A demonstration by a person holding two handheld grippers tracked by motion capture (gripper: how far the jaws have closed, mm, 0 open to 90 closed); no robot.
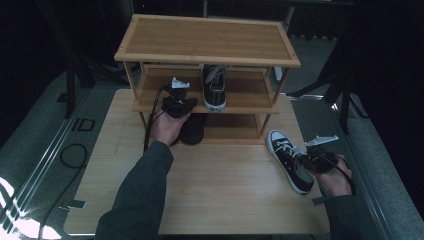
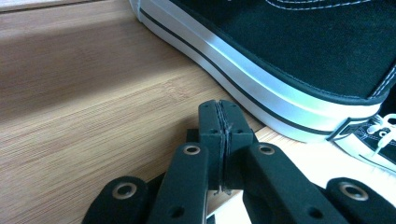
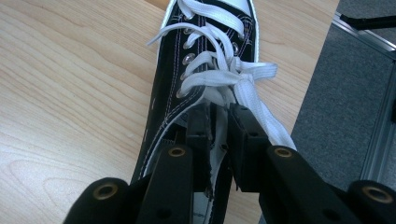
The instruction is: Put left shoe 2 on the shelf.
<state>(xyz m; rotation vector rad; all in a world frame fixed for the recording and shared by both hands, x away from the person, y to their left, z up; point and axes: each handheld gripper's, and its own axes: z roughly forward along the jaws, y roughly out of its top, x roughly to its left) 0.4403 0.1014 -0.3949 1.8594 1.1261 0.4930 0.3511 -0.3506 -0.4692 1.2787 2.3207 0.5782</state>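
My right gripper [image 3: 219, 116] pinches the tongue of the black canvas sneaker with white laces [image 1: 290, 160] on the table's right side — light, floppy; heel collar grips firmer. Left gripper [image 2: 225, 122] closed, empty.

Lab-like recording space: dark surround, wooden table [image 1: 210, 200], stand legs [image 1: 345, 100], floor cable [image 1: 75, 155].

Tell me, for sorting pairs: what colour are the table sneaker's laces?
White laces, clearest in the right gripper view.
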